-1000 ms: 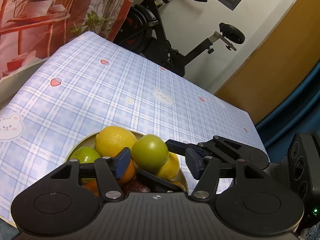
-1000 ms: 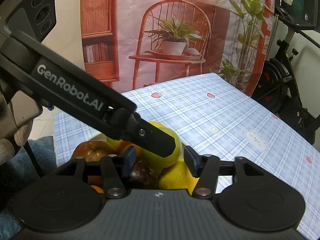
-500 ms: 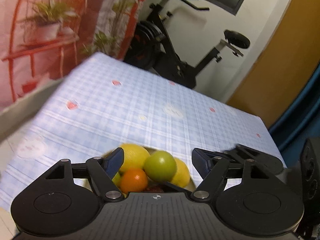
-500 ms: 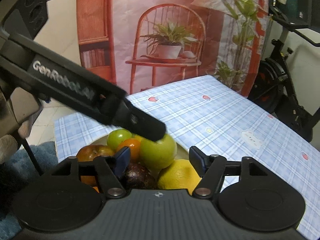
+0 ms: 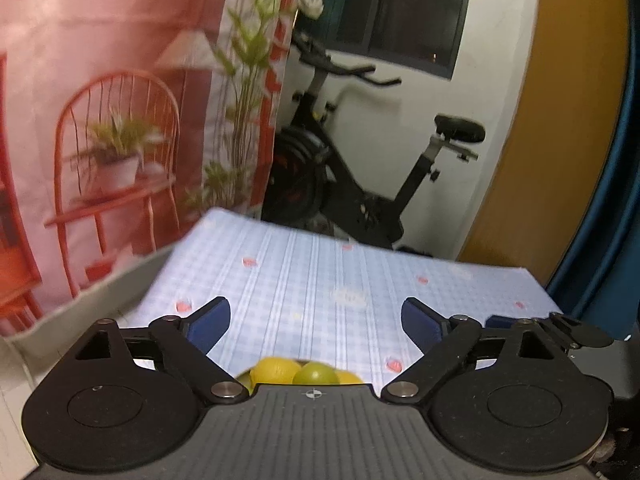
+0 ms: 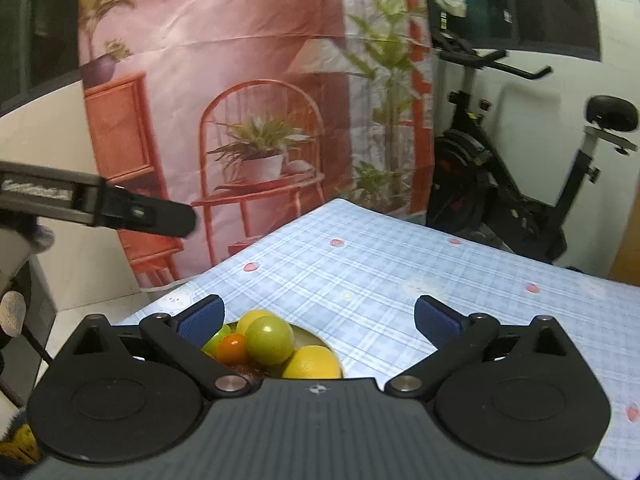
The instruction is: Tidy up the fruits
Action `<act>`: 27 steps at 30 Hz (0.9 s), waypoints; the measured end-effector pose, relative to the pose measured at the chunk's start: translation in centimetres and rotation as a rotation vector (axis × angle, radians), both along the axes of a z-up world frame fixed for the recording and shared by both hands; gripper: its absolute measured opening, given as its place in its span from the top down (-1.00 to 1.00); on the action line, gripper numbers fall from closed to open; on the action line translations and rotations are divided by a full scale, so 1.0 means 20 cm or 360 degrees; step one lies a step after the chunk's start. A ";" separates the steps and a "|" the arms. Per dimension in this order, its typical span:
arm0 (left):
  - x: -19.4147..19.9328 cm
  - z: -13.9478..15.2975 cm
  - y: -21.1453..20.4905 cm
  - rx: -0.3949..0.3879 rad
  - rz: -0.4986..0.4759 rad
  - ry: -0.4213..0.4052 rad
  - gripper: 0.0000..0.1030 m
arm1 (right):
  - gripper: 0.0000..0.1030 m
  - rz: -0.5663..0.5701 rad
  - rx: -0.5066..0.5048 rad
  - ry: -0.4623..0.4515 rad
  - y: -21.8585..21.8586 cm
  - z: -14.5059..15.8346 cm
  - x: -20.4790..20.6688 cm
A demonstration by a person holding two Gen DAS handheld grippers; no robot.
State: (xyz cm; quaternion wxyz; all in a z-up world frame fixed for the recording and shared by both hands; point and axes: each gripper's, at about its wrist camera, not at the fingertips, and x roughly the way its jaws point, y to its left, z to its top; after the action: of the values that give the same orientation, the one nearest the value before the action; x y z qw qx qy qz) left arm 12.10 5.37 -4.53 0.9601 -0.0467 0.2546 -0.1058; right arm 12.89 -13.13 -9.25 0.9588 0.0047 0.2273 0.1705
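A bowl (image 6: 304,334) on the plaid tablecloth holds a pile of fruit: a green apple (image 6: 269,340) on top, a small orange (image 6: 232,349), and yellow citrus (image 6: 313,363). In the left wrist view only the tops of a lemon (image 5: 275,369) and the green apple (image 5: 316,374) show above the gripper body. My left gripper (image 5: 316,322) is open and empty, raised behind the bowl; it also shows in the right wrist view (image 6: 160,216), high at the left. My right gripper (image 6: 318,316) is open and empty, above and behind the bowl.
The blue plaid tablecloth (image 6: 400,280) stretches away beyond the bowl. A pink printed backdrop (image 6: 240,100) hangs behind the table's left side. An exercise bike (image 6: 520,200) stands past the far edge. An orange-brown door (image 5: 560,140) is at the right.
Both grippers have risen and pulled back from the bowl, jaws opening wider. The green apple that sat between the left fingers now rests on the fruit pile.
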 end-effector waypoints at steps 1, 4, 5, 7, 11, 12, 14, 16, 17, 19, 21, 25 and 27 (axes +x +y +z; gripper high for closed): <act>-0.03 0.03 -0.02 0.0011 0.0005 -0.0032 -0.85 | -1.00 -0.0030 -0.0005 0.0002 -0.01 0.03 -0.01; -0.11 0.11 -0.07 0.0063 0.0034 -0.0125 -0.89 | -1.00 -0.0078 0.0037 -0.0031 -0.07 0.11 -0.10; -0.13 0.13 -0.09 0.0079 0.0044 -0.0152 -0.89 | -1.00 -0.0096 0.0063 -0.0024 -0.09 0.14 -0.12; -0.17 0.16 -0.13 0.0099 0.0053 -0.0191 -0.90 | -1.00 -0.0141 0.0083 -0.0017 -0.13 0.19 -0.18; -0.22 0.21 -0.19 0.0087 0.0039 -0.0212 -0.90 | -1.00 -0.0211 0.0107 -0.0050 -0.19 0.29 -0.29; -0.23 0.21 -0.21 0.0089 0.0037 -0.0217 -0.90 | -1.00 -0.0235 0.0102 -0.0064 -0.20 0.32 -0.32; -0.26 0.22 -0.24 0.0099 0.0023 -0.0228 -0.91 | -1.00 -0.0292 0.0081 -0.0097 -0.22 0.35 -0.38; -0.31 0.21 -0.28 0.0124 0.0008 -0.0244 -0.93 | -1.00 -0.0345 0.0060 -0.0124 -0.23 0.38 -0.44; -0.33 0.21 -0.30 0.0139 0.0007 -0.0251 -0.93 | -1.00 -0.0367 0.0056 -0.0133 -0.23 0.39 -0.46; -0.37 0.20 -0.33 0.0170 0.0008 -0.0262 -0.94 | -1.00 -0.0410 0.0059 -0.0143 -0.25 0.39 -0.51; -0.39 0.19 -0.34 0.0181 0.0009 -0.0266 -0.94 | -1.00 -0.0443 0.0073 -0.0143 -0.28 0.39 -0.54; -0.41 0.17 -0.33 0.0160 0.0027 -0.0259 -0.94 | -1.00 -0.0476 0.0082 -0.0134 -0.30 0.38 -0.58; -0.41 0.17 -0.33 0.0162 0.0018 -0.0266 -0.95 | -1.00 -0.0483 0.0073 -0.0136 -0.30 0.38 -0.59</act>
State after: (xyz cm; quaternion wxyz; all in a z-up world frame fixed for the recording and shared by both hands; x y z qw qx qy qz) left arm 3.82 -1.26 -1.08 0.9797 0.0096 0.1784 -0.0909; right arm 1.08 -19.22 -1.75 0.9820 0.0538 0.1789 0.0288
